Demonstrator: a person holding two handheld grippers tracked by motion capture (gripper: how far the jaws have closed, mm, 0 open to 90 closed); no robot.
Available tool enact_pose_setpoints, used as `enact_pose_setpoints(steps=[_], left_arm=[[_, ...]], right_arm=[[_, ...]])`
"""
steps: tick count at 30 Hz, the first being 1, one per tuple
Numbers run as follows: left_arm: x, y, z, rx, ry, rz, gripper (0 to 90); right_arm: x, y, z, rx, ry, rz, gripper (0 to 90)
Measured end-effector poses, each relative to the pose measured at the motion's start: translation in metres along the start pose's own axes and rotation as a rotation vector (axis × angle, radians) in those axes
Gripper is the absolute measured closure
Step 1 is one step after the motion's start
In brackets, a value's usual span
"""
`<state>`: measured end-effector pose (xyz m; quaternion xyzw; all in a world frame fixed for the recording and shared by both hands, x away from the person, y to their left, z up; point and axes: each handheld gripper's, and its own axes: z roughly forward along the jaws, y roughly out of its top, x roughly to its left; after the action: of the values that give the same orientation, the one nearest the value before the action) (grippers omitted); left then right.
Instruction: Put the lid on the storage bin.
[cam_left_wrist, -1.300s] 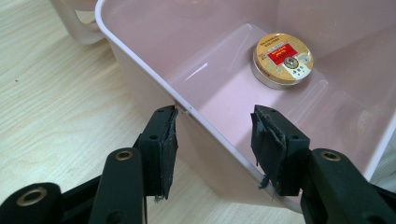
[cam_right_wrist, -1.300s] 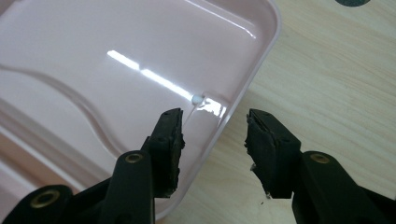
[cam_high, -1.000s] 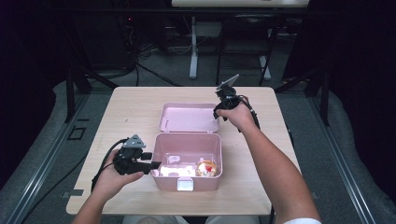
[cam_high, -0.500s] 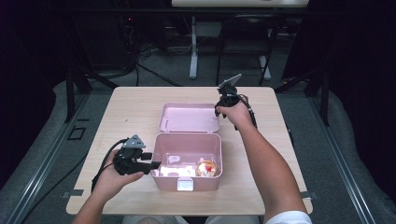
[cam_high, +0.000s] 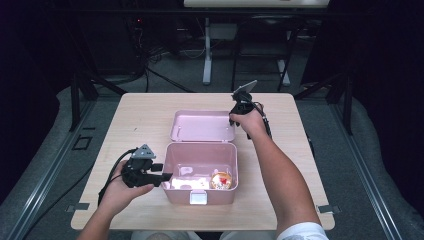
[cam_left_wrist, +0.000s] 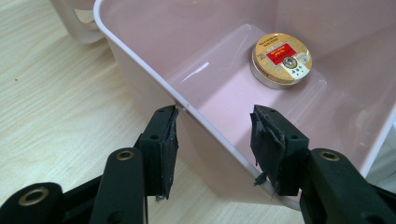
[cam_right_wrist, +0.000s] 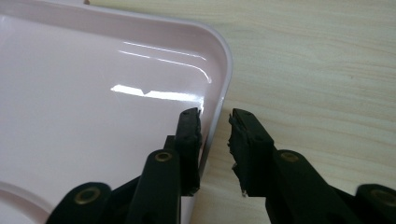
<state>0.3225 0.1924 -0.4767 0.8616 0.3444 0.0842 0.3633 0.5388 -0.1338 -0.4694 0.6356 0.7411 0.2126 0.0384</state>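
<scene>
Pink box (cam_high: 200, 172) at table (cam_high: 125, 125) centre, lid (cam_high: 202, 126) flat behind it, round tin (cam_left_wrist: 280, 59) inside. Left gripper (cam_left_wrist: 212, 140) gaping astride box's left wall, not pinching. Right gripper (cam_right_wrist: 215, 140) jaws just been closing, straddling lid rim, small gap left. Advice: clamp rim squarely before swinging lid over box; left steadies wall.

The round tin (cam_left_wrist: 280, 58) in the pink box (cam_left_wrist: 140, 65) bears a red-and-gold label; its print is too small to read

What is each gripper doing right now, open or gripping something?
Left gripper: open, jaws astride the pink box's side wall, not pressing it.
Right gripper: jaws just closing astride the lid's rim, a gap left; open.
</scene>
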Motion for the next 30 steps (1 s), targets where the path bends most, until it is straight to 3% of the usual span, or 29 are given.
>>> enact_pose_setpoints(steps=[7, 30], left_arm=[[0.0001, -0.0001, 0.0003, -0.001, -0.001, 0.001, 50.9], [-0.0016, 0.0009, 0.0017, 0.011, 0.005, 0.005, 50.7]], right_arm=[[0.0021, 0.0010, 0.0006, 0.005, 0.010, 0.004, 80.5], [0.0055, 0.0023, -0.0072, -0.017, -0.004, 0.002, 83.4]])
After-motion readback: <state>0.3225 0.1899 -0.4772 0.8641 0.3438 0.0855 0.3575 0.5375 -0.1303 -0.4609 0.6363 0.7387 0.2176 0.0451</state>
